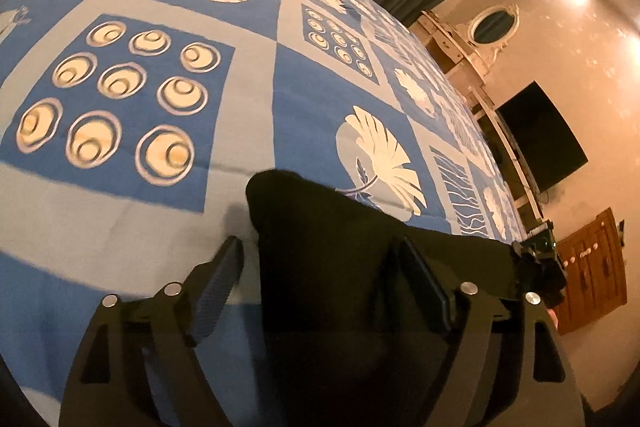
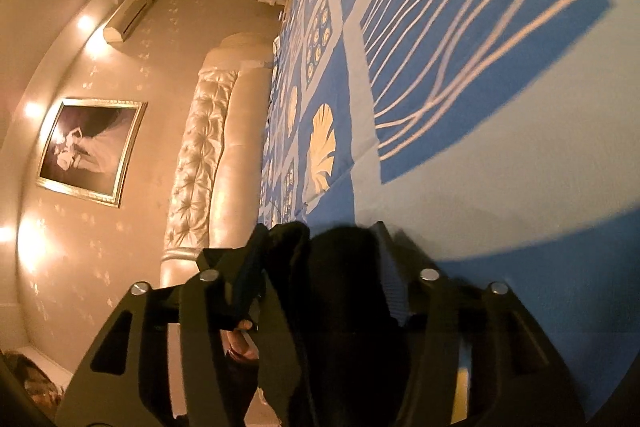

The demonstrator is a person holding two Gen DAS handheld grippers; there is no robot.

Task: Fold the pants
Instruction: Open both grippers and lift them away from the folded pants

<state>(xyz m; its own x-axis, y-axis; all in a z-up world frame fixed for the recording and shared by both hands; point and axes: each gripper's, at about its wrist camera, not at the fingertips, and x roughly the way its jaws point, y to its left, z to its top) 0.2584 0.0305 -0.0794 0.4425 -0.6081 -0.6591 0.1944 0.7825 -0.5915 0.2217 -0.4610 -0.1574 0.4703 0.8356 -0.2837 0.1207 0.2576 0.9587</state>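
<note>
We looked down our left tongs and there the black pants were, a dark bundle lying on the blue patterned bedspread with a rounded end poking forward past the fingertips. The left finger stood out on bare bedspread, clearly apart from the cloth, with a strip of pale fabric showing between it and the pants. The right finger sat against or over the dark cloth, and we could not tell whether it touched. So those tongs were spread wide, released, with the pants lying between and partly under them but not pinched.

Over on our right tongs the view was rolled on its side, the bedspread filling the right half and the padded headboard running up the left. Black pants bunched up right between the two fingers, folds rising at the tips. The ribbed pad on the right side stood just beside the cloth, and the other finger was wrapped in dark folds. We could not tell if either pad pressed; the jaws stood parted around the bundle.

A framed picture hung on the wall beyond the headboard, well apart from everything.
</note>
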